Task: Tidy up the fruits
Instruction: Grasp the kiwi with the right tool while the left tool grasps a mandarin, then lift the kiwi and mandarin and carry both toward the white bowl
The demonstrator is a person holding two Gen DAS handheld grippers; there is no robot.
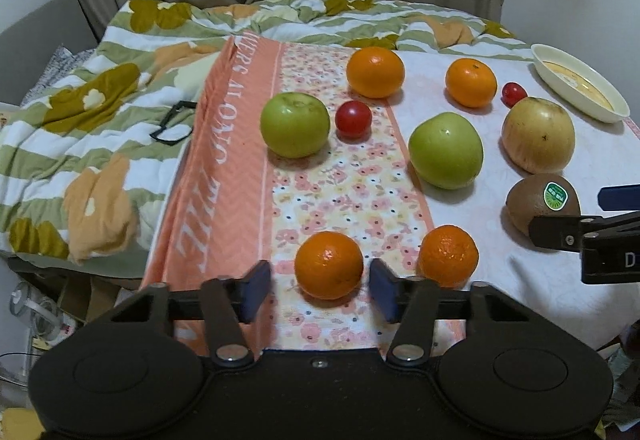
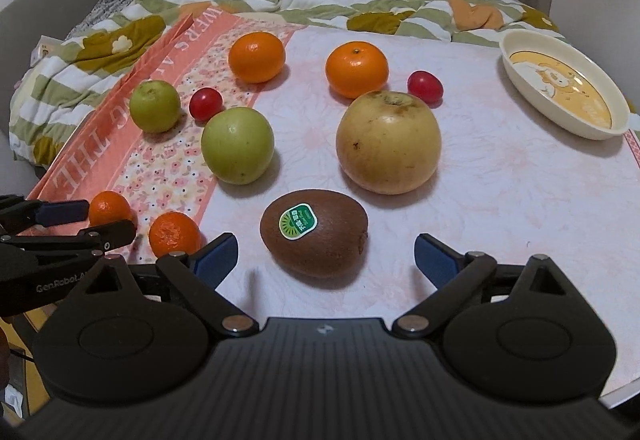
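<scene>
Nothing looks sorted yet, as far as I can judge. The cream dish [image 2: 560, 95] at the far right holds no fruit, and every piece lies loose on the tablecloth [image 2: 500, 199].

My left gripper [image 1: 320, 290] is spread, its blue pads on either side of the near orange [image 1: 329, 264] without touching it. I read that as the start of a first pick. My right gripper [image 2: 326, 258] is spread wider, with the kiwi [image 2: 314, 238] lying between its fingers, not pinched.

Left to do, by my count: four oranges, two green apples, one yellow apple, two cherry tomatoes and the kiwi. The second near orange [image 1: 448, 255] sits just right of the first. The far pair, one orange [image 1: 375, 71] and another [image 1: 471, 81], lie well apart. One green apple [image 1: 295, 123] sits just beside a cherry tomato [image 1: 353, 118]; the other green apple [image 1: 445, 155] is right of them. The yellow apple [image 2: 388, 141] has the second tomato [image 2: 425, 85] just behind it.

The oranges are round with dimpled, glossy peel. The apples are smooth and waxy, the yellow one speckled with brown marks. The kiwi is oval, fuzzy brown, with a green sticker on top. The cloth is soft and printed with flowers, so I expect round fruit to roll little. The dish looks hard and shallow, with a cartoon bear inside.
</scene>
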